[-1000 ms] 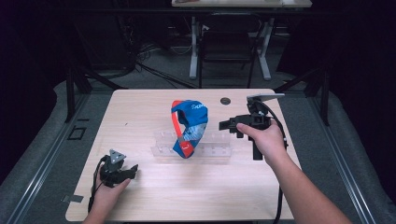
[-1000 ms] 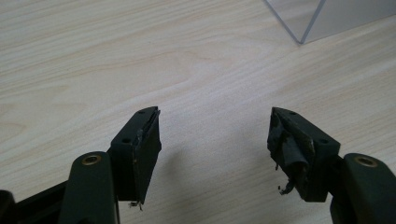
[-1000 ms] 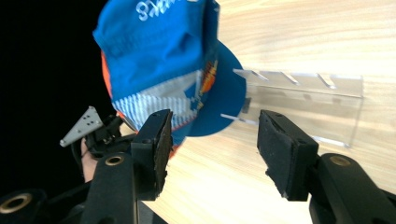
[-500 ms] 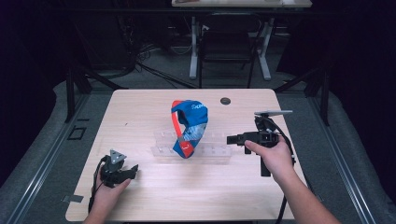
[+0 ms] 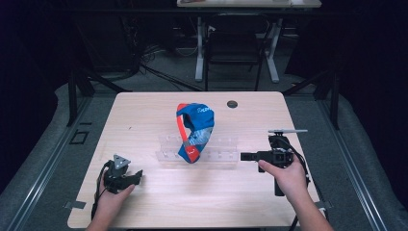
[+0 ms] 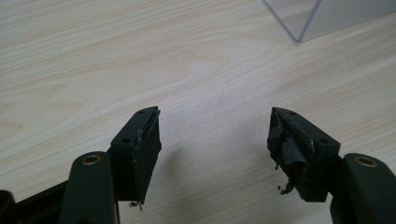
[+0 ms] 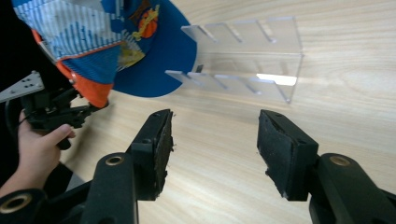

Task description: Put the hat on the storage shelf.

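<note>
A pale wood-grain table (image 5: 144, 120) fills the middle of the high view, with a person's forearms reaching in from the bottom edge.

At the left, the person's left hand (image 5: 113, 199) rests on the table near its front edge and holds the left gripper (image 5: 136, 176), a small black claw with a grey three-cornered plate on top. In the left gripper view its two black jaws stand spread apart with nothing between them, only bare tabletop beneath. The corner of a clear acrylic slotted rack (image 6: 322, 16) shows beyond and to the right of this claw's tips, well apart from them.

In the middle of the table the same clear rack (image 5: 219, 154) lies lengthwise. A blue fabric cap with an orange-red edge and a printed striped panel (image 5: 195, 130) sits upright in it, leaning over its left part. The cap lies ahead and to the right of the left claw, and ahead and to the left of the right claw.

At the right, the person's right hand (image 5: 284, 175) grips the right gripper (image 5: 243, 156), a black claw aimed leftward at the right end of the rack, near it but not touching. In the right gripper view its jaws are also spread, empty, above the bare wood. Just beyond them stands the rack, the cap's blue brim (image 7: 154, 60) overhangs farther on, and the other hand appears at the far left.

A small dark round disc (image 5: 232, 104) lies on the table beyond the cap.
</note>
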Tool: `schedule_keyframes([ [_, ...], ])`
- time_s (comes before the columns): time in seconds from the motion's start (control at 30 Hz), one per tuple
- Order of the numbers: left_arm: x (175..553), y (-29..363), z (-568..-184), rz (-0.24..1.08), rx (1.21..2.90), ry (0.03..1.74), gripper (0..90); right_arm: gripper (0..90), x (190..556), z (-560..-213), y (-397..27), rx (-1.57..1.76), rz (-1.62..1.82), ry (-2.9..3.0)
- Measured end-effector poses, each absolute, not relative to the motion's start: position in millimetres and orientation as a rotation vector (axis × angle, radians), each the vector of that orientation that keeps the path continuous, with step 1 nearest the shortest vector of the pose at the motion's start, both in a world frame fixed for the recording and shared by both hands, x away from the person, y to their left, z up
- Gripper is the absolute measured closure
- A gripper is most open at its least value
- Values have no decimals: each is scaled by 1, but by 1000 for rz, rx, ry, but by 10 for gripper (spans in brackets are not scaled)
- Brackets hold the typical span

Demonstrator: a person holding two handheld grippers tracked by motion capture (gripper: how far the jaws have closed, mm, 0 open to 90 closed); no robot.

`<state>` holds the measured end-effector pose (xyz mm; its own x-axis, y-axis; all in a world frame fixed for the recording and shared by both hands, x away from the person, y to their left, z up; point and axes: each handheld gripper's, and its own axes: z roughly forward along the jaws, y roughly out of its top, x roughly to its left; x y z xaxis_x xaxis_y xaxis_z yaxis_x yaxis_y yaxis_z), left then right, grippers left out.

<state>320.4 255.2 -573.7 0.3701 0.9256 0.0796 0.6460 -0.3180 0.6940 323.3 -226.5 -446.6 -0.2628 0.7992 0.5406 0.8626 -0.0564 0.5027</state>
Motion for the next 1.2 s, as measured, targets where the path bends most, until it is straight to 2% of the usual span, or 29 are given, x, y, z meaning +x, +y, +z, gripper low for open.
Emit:
schedule_keyframes([
  [0.53,320,255,-574,637,2070,1352,341,462,289,-505,-247,-1922,-1248,-2160],
  [1.2,320,255,-574,629,2073,1351,341,470,267,-546,-263,-1909,-1416,-2180],
])
